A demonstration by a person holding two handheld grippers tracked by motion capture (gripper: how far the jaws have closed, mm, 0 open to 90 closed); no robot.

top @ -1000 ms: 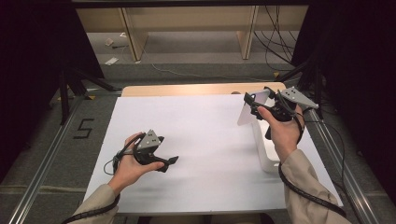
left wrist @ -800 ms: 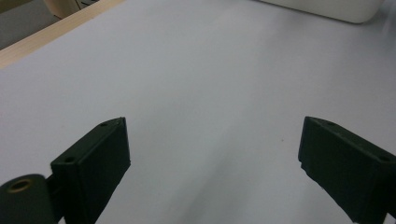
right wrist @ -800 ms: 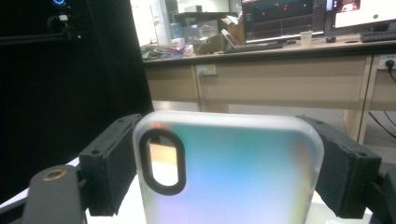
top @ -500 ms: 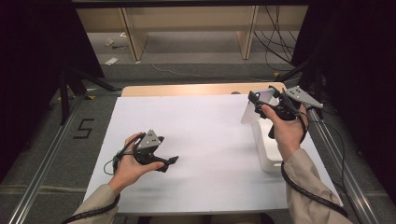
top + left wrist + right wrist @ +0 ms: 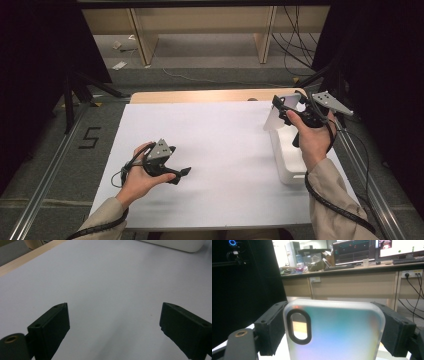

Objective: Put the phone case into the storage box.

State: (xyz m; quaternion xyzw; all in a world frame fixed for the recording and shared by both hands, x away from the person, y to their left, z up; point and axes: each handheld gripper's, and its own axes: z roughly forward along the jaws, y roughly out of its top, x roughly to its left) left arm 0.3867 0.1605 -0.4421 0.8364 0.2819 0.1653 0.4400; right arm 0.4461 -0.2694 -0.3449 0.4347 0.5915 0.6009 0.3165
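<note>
Item: phone case (image 5: 334, 332), frosted translucent, with a black-rimmed oval camera cut-out near one corner. Position: held off the table (image 5: 220, 150), upright, its long axis running up out of the right claw (image 5: 285, 107), cut-out end uppermost in the right gripper view. In the high view it stands over the far end of the white tray (image 5: 287, 167), at the table's right side.

Right claw: clamped across the case's width, one jaw against each long edge; the hand's forearm passes above the tray.

White tray: lies directly below and toward the person from the case, long axis running near to far. Judged the nearest place to set the case down, by lowering and tipping it flat.

Left claw (image 5: 182, 172): jaws wide apart, nothing between them, resting low over bare table (image 5: 112, 285). Well apart from the case, toward the table's left; the right hand is plainly the nearer.
</note>
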